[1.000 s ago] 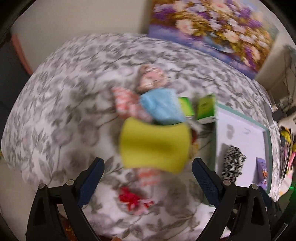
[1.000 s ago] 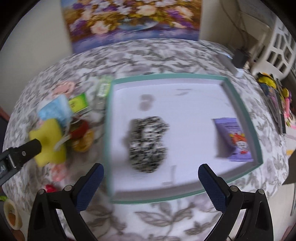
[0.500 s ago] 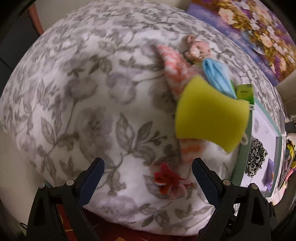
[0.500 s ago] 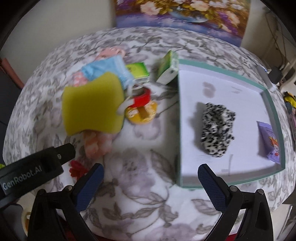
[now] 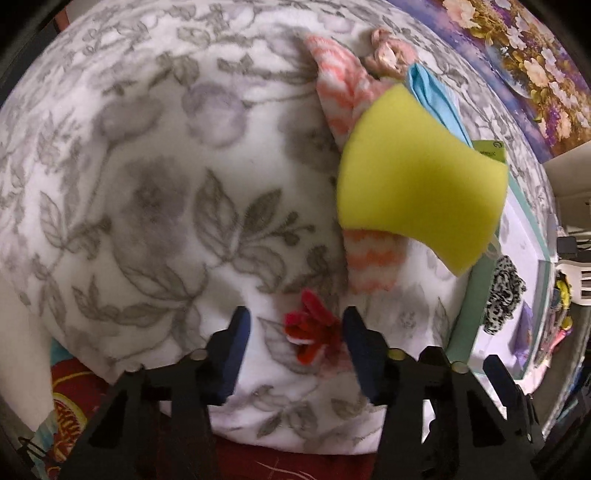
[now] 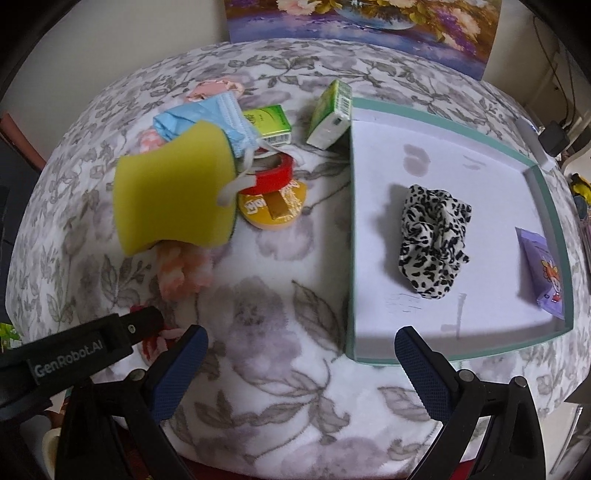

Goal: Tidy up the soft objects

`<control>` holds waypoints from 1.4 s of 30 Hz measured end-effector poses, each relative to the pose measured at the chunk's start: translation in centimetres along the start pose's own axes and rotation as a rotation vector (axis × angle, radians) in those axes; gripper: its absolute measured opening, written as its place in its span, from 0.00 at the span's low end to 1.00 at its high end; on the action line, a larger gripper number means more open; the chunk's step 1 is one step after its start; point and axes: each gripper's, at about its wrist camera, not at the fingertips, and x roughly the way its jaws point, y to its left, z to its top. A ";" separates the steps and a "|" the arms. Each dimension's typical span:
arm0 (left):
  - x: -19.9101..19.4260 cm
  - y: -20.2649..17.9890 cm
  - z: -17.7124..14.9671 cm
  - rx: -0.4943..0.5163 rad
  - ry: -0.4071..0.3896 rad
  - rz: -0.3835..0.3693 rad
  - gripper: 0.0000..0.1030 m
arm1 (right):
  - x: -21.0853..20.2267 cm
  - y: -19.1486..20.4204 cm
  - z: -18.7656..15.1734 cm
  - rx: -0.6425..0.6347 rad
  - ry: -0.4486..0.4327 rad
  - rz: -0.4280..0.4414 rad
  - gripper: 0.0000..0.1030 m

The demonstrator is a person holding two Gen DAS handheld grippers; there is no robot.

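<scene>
A small red fuzzy hair tie (image 5: 310, 332) lies on the floral blanket near its front edge. My left gripper (image 5: 297, 328) points down over it with its jaws closing. The tie sits between them, against the right pad, with a gap to the left pad. A yellow sponge (image 5: 417, 184) rests on a pink-striped sock (image 5: 343, 96), beside a blue face mask (image 6: 207, 114) and a pink scrunchie (image 5: 391, 55). A leopard-print scrunchie (image 6: 432, 240) and a purple packet (image 6: 546, 273) lie in the teal tray (image 6: 349, 240). My right gripper (image 6: 301, 354) hangs open and holds nothing, over the blanket by the tray's near left corner.
Two green boxes (image 6: 269, 122) (image 6: 330, 110), a red tape roll (image 6: 273, 173) and a yellow round pack (image 6: 273, 210) sit between the sponge and the tray. A flower painting (image 6: 369, 22) leans at the back. The blanket drops off just below both grippers.
My left gripper has come down toward the blanket's front edge, around the red hair tie, and its jaws have narrowed. My right gripper has shifted left, from over the tray to beside it.
</scene>
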 end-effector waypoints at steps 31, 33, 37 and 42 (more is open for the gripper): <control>-5.2 2.3 3.1 -0.120 -0.151 -0.117 0.15 | -2.1 1.0 3.0 0.019 -0.142 0.145 0.88; -6.0 2.7 3.6 -0.142 -0.171 -0.115 0.15 | -1.8 1.1 3.5 0.035 -0.136 0.191 0.82; -5.7 3.0 3.6 -0.181 -0.191 -0.092 0.15 | -0.9 1.2 4.3 0.059 -0.114 0.238 0.70; -5.1 3.0 4.2 -0.265 -0.166 -0.099 0.15 | 0.5 1.7 4.9 0.081 -0.076 0.298 0.58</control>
